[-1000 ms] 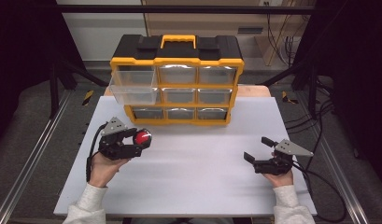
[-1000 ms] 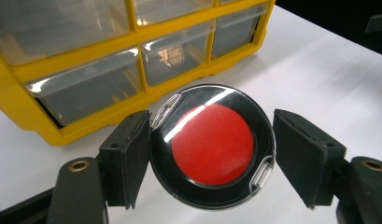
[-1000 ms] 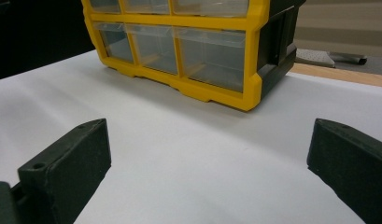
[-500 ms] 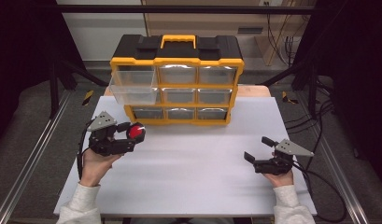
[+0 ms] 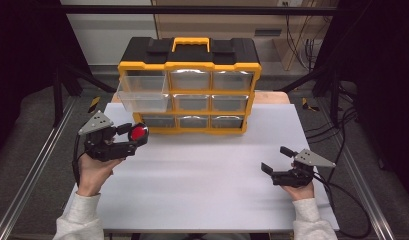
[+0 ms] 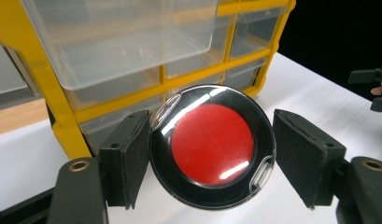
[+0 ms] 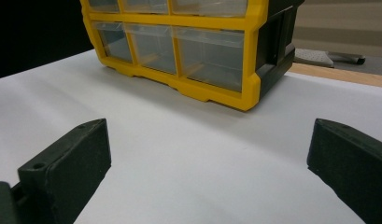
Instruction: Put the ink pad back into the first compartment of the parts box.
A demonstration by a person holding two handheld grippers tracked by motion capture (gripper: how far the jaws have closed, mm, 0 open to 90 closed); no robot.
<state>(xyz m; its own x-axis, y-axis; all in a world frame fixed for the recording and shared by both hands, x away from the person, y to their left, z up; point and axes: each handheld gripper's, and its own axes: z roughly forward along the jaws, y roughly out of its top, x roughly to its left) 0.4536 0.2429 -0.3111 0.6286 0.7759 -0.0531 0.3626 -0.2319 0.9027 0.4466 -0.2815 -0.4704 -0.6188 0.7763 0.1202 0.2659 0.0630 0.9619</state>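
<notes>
A round black disc with a red centre (image 5: 138, 133) (image 6: 212, 144) is held off the white table, and my left gripper (image 5: 137, 134) (image 6: 212, 154) is shut on its rim. It hangs just in front of the yellow-and-black drawer cabinet (image 5: 189, 65), below a clear drawer (image 5: 144, 97) (image 6: 132, 42) that stands pulled out of the cabinet's left column. My right gripper (image 5: 275, 159) (image 7: 207, 168) rests low at the table's right side, open with nothing between its jaws, facing the cabinet's lower drawers (image 7: 179, 46).
The white table top (image 5: 207, 175) spreads between the two hands. The other clear drawers (image 5: 212, 102) sit pushed in. Metal rails (image 5: 37, 160) run along both sides of the table, and cables (image 5: 342, 200) trail at the right.
My left gripper has risen and drifted left and toward the cabinet, carrying the disc. The right gripper has stayed put.
</notes>
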